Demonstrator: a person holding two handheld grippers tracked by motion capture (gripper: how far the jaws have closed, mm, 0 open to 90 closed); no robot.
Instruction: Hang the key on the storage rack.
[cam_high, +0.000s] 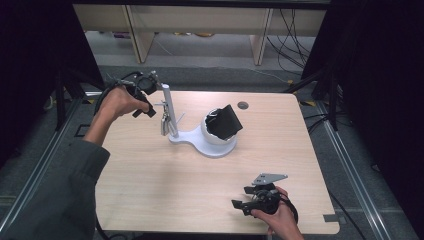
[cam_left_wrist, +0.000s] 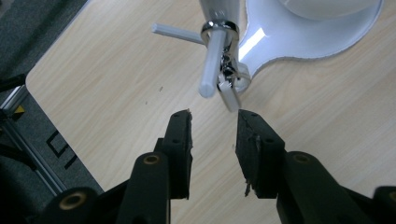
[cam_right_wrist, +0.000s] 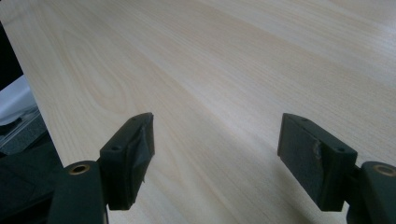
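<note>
Left gripper (cam_high: 145, 95): held high at the far left of the table, tipped downward just beside the top of the post; in the left gripper view its jaws stand parted with nothing between them, the fingertips (cam_left_wrist: 181, 122) just short of the hanging keys.
Left hand (cam_high: 117, 102): wrapped around the grip, forearm in a grey-green sleeve (cam_high: 65, 195) reaching from the near left.
Right gripper (cam_high: 252, 197): low at the near right edge, jaws spread wide and empty over bare wood.
Right hand (cam_high: 280, 215): cupped beneath it.
Keys (cam_left_wrist: 231, 77): dangle on a metal ring from a white peg (cam_left_wrist: 210, 60) on the post.
Stand (cam_high: 197, 140): white, mid-table; post at left, round cup at right holding a dark wallet-like object (cam_high: 225, 122).
Table (cam_high: 150, 190): light wood.
Room: grey floor, dark curtains at both sides, cables far right.
</note>
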